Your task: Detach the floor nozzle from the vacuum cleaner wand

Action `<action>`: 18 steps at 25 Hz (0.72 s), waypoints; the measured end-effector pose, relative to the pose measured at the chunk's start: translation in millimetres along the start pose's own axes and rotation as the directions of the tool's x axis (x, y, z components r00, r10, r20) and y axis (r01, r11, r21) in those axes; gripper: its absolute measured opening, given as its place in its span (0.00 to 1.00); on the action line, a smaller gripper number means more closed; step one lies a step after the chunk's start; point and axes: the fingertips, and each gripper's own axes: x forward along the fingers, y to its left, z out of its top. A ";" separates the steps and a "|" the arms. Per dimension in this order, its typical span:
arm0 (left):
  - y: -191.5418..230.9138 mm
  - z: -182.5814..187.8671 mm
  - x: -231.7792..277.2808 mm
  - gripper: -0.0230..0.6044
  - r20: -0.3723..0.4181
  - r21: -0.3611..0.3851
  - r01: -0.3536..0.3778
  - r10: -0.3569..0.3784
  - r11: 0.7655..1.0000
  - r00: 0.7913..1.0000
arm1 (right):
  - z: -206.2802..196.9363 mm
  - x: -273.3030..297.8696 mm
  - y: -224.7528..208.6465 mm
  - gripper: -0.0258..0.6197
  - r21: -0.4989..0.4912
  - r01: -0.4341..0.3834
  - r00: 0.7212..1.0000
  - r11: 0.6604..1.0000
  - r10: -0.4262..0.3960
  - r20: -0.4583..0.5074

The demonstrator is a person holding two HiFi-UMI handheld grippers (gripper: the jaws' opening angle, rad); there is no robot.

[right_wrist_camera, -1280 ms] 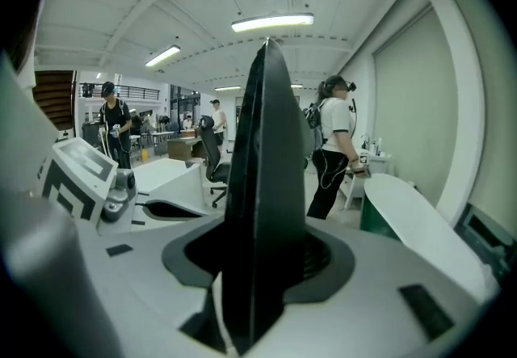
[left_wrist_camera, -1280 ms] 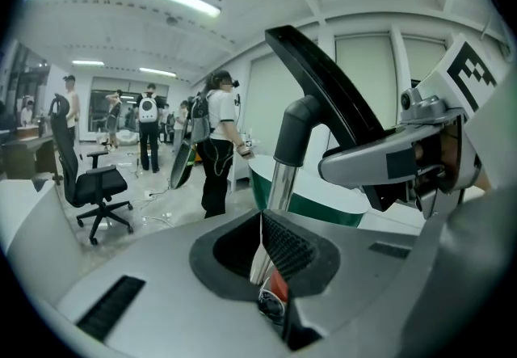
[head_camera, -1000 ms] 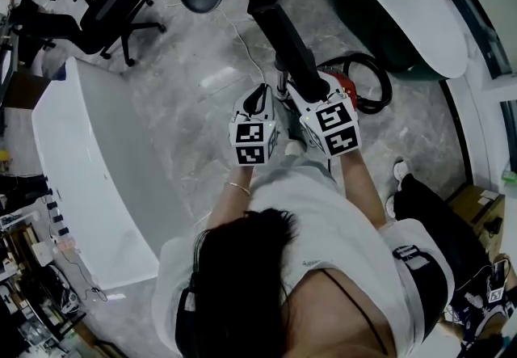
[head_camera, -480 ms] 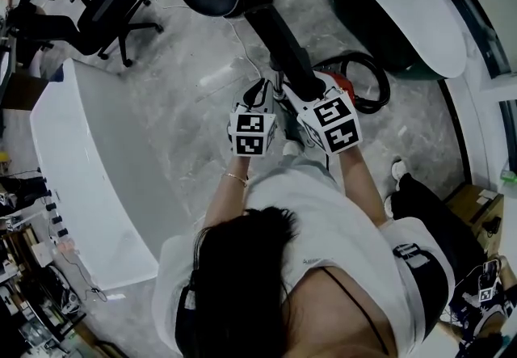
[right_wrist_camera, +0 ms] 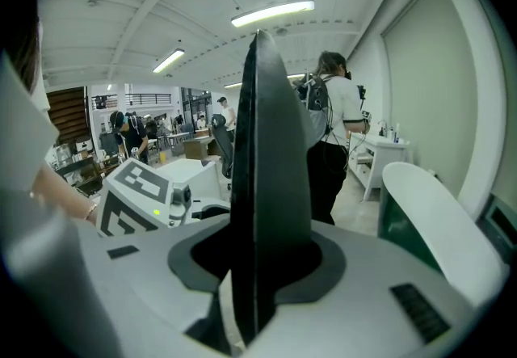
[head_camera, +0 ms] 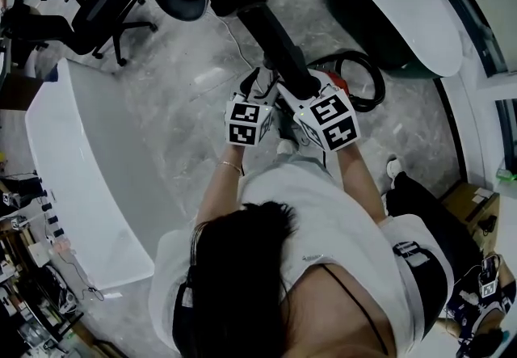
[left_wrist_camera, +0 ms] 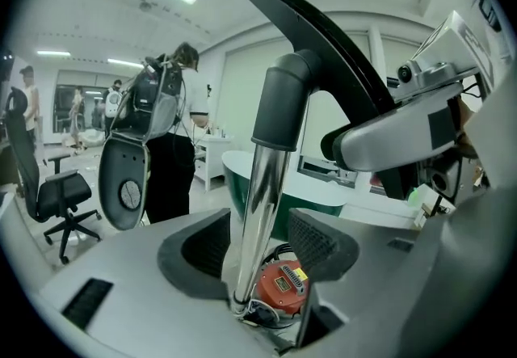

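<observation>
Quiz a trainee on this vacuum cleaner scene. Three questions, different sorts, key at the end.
1. True or false: the right gripper has its jaws closed on the black handle.
2. What stands between the jaws of the left gripper? A. the chrome wand tube B. a power cable C. a chair leg
3. What colour is the vacuum cleaner body on the floor?

Key: 1 true. 2 A; those jaws have just been opening and now stand apart, clear of the tube on both sides. 3 red.
</observation>
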 end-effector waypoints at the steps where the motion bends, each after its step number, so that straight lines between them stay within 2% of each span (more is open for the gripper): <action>1: 0.9 1.8 3.3 0.37 0.004 0.005 0.003 -0.003 1.000 1.000 | 0.7 0.2 -0.1 0.25 -0.003 -0.003 1.000 1.000 0.003 0.001; 11: -0.1 10.5 35.9 0.39 0.035 -0.006 0.006 -0.006 1.000 0.999 | 0.9 -0.2 -0.6 0.24 0.002 -0.048 0.999 0.999 0.048 -0.002; 18: 8.6 14.3 39.2 0.39 0.068 -0.052 0.019 -0.015 0.998 0.998 | 5.9 5.5 0.4 0.23 -0.005 -0.084 0.996 0.996 0.084 0.020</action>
